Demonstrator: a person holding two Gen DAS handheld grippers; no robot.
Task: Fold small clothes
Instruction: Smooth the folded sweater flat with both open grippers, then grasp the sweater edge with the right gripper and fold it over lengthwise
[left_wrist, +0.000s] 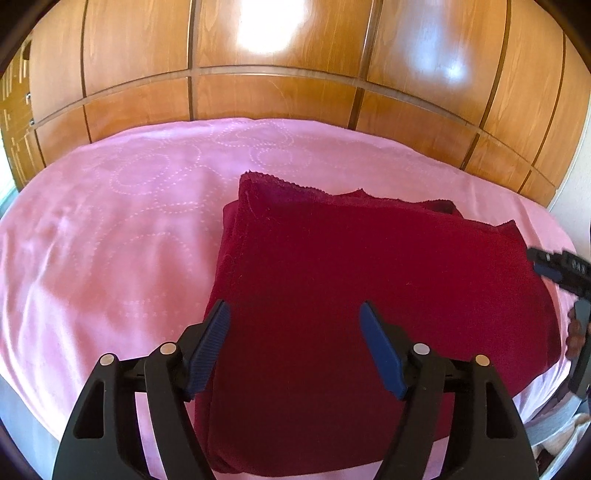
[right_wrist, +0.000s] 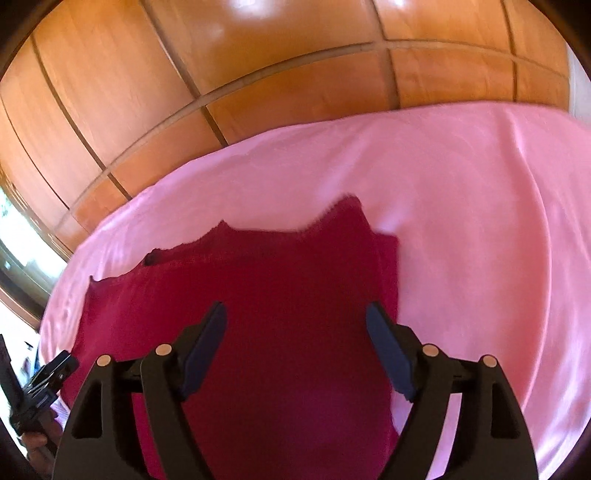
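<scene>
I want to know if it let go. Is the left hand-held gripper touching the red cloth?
Cannot tell. In the left wrist view the left hand-held gripper stands open above the red cloth, but neither view shows contact or a gap plainly.

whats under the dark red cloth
The dark red cloth lies folded on the pink bedspread, which shows all around it. Its own lower layers peek out at the far edge; anything else beneath is covered.

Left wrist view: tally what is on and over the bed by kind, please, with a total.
Dark red folded cloth: 1
Pink bedspread: 1
Grippers: 2, the left gripper with jaws open over the cloth, the right gripper at the right edge of the frame
Total: 4
</scene>
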